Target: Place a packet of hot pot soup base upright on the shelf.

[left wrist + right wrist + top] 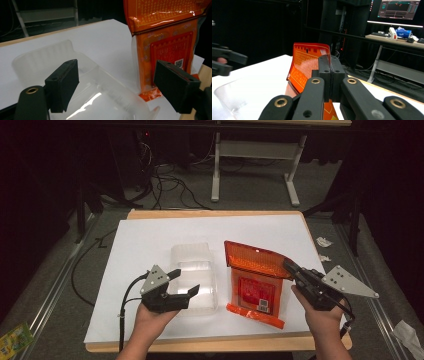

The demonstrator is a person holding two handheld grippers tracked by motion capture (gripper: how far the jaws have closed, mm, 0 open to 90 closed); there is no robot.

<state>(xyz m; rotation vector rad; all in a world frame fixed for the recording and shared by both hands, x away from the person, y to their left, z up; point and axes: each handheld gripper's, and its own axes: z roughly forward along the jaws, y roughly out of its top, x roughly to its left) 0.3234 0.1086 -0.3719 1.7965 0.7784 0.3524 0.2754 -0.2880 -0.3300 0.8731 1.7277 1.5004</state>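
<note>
Right gripper (289, 265) clamps the orange packet's (255, 285) edge; left gripper (184, 281), jaws apart, hovers over the clear tray (192, 257) beside it.

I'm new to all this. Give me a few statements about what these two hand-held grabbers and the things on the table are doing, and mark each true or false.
1. The right gripper is shut on the orange packet. True.
2. The left gripper is clamped on the clear plastic tray. False: its fingers are spread open over the tray.
3. The orange packet lies flat. False: its top edge is lifted and bent upward.
4. The tray lies to the left of the packet in the high view. True.
5. The tray is full of food. False: it looks empty.
</note>
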